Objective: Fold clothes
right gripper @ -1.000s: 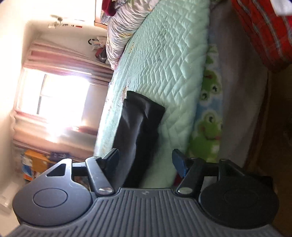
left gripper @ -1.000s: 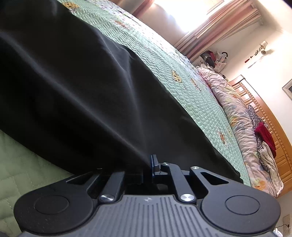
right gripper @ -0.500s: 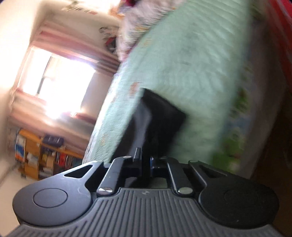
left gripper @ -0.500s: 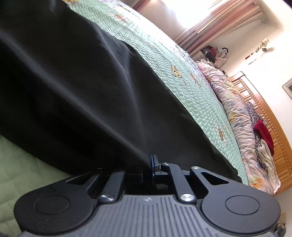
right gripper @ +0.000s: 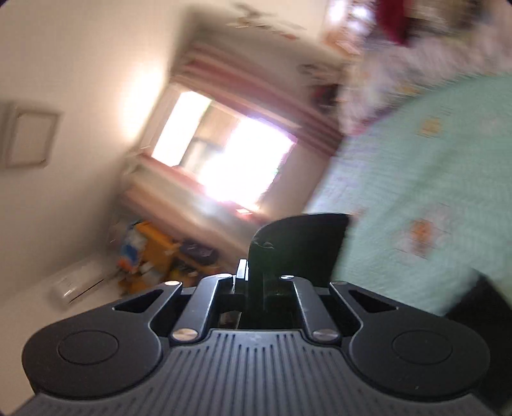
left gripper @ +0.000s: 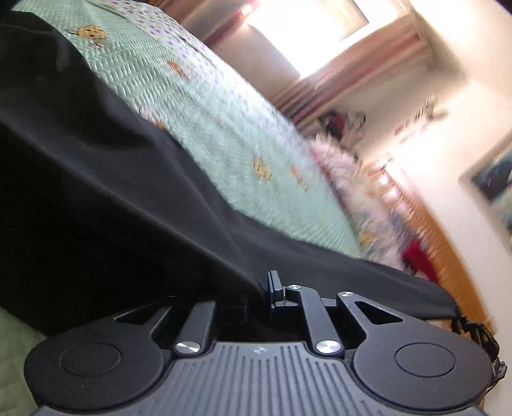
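Two grippers are each pinching the same black garment (left gripper: pixel 105 192). Nearest in the left wrist view, the left gripper (left gripper: pixel 267 286) is sitting at 6 o'clock with its fingers drawn together on an edge of the cloth, which is bunching right at the fingertips. From there the dark fabric is spreading toward 9 and 10 o'clock, filling the left half of the view, while a taut strip of it is running out toward 4 o'clock, where part of the other tool (left gripper: pixel 476 332) is showing at the strip's end. Beyond the garment, the mint-green quilted bedspread (left gripper: pixel 224 134) is stretching toward 12 o'clock, and a floral duvet (left gripper: pixel 355 185) is lying blurred along its far side at 2 o'clock. Farther still, a bright window (left gripper: pixel 304 28) with striped curtains is glowing at 1 o'clock.

Nearest in the right wrist view, the right gripper (right gripper: pixel 254 281) is sitting just below centre, its fingers closed on a fold of the black garment (right gripper: pixel 297 243) that is rising upright from the fingertips. Behind it, the bedspread (right gripper: pixel 432 179) is filling the 3 o'clock side, heavily blurred. Farther off, a shelf with orange clutter (right gripper: pixel 150 249) is showing at 8 o'clock, and the window (right gripper: pixel 230 153) is blazing near 12 o'clock.
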### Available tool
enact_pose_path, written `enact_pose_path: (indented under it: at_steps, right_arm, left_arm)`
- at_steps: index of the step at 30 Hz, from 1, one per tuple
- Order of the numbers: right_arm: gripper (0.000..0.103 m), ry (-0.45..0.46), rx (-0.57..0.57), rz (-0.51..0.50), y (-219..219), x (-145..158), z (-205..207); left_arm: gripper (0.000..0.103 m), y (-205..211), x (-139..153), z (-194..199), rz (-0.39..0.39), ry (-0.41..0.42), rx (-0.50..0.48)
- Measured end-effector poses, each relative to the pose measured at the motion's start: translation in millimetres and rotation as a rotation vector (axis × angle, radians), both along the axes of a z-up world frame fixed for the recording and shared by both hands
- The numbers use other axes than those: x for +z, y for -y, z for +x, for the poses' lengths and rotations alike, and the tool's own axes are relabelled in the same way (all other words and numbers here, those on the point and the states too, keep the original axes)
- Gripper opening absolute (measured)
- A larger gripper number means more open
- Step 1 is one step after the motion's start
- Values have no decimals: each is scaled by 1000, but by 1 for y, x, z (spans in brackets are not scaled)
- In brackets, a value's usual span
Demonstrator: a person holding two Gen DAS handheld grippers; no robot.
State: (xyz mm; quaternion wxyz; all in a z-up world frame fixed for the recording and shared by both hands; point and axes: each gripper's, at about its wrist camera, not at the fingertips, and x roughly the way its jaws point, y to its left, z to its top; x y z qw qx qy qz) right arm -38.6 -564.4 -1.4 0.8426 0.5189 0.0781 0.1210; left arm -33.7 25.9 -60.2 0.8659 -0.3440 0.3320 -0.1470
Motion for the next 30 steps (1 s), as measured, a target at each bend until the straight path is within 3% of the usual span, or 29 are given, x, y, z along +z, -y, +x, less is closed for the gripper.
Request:
enact_pose_path:
  at_steps: [3,5,6,10,15,24,27,30]
  right_arm:
    - [9,-187,-52,55,16,-83,-25]
    - [9,-333,-81,98,19,-143,-38]
    - [9,-401,-95,119,21,-172,-44]
    - [8,-365,-114,129,14,-190,-58]
    - [9,-324,-116,137,17,-183,-53]
    - [7,-341,-145,185,25,-212,-63]
    - [7,-350,-159,97,20,-203,-62]
    - [13,-364,-176,104,18,-198,-66]
  left_arm:
    - [12,16,-36,1,110,-62,-27]
    - [12,21,-64,1,126,-131,-22]
    - [12,21,-67,-3,122,-109,-16]
    - [12,23,-59,2,150,-92,-30]
    - [12,20,-55,0,123,-101,-35]
    - [12,37,-55,8,153,-99,-65]
    - [12,37,-58,4,152,-98,-62]
    - [12,39,-62,12,128,-106,-52]
